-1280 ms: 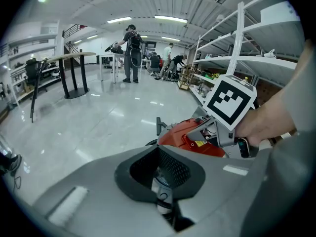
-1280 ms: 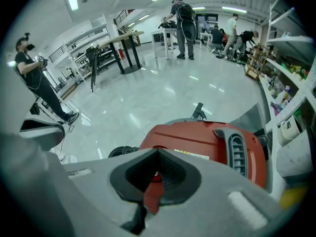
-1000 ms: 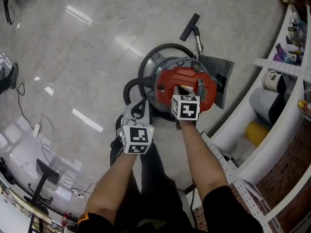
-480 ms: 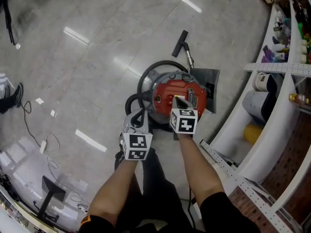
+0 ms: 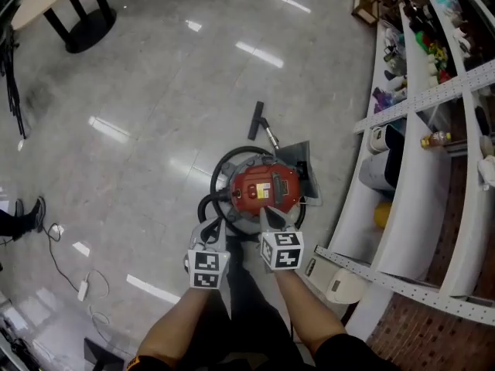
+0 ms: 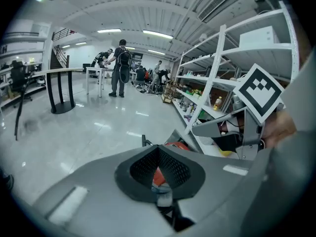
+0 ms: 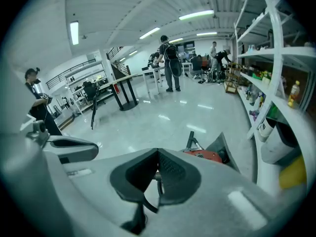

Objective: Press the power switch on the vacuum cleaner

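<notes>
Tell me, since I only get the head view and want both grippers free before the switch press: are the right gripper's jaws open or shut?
Observer: Shut. The right gripper view shows the right gripper with its jaws together and nothing between them.
Operator: And the left one?
Observer: The left gripper is shut and empty too; the red-topped round vacuum cleaner shows only beyond its jaws.
Operator: Anyone standing ahead of me?
Observer: A person with a dark backpack stands far across the hall, near a tall black-legged table.
</notes>
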### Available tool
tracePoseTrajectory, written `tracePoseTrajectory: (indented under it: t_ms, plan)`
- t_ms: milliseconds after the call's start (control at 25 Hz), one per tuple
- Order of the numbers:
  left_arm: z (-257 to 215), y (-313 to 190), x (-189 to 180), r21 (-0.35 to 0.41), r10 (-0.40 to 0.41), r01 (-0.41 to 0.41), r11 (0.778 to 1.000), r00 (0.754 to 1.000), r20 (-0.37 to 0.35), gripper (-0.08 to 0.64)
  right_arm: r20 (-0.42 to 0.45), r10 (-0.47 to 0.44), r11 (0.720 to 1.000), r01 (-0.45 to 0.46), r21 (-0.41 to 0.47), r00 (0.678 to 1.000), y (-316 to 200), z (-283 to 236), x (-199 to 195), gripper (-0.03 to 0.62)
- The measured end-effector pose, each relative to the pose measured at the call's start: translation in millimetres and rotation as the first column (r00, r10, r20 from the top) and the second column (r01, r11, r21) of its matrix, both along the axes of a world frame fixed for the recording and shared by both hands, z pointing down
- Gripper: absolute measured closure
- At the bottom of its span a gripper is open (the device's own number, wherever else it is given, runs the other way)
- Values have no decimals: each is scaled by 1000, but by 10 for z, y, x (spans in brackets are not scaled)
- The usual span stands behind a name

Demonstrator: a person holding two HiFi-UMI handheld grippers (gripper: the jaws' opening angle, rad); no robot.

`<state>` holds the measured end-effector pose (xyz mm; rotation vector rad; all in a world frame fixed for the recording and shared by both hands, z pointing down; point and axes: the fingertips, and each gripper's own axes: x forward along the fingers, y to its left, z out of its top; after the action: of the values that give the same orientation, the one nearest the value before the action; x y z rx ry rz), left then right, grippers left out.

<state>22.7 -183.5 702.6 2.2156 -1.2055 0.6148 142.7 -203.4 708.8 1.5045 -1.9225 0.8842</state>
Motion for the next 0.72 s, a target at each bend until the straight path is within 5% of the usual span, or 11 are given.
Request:
tracePoseTrajectory:
  t_ms: [320,720]
  plan:
    - [-815,351,-159,69,92,-88,994,994,-55,545,15,52,990,-53,130,999,603,-1009,-170,600]
    - [-1448,929,-209,125,199,-185,975,973,-113,545,19,95,976,-97,194,995,1371,-1643,-338,600]
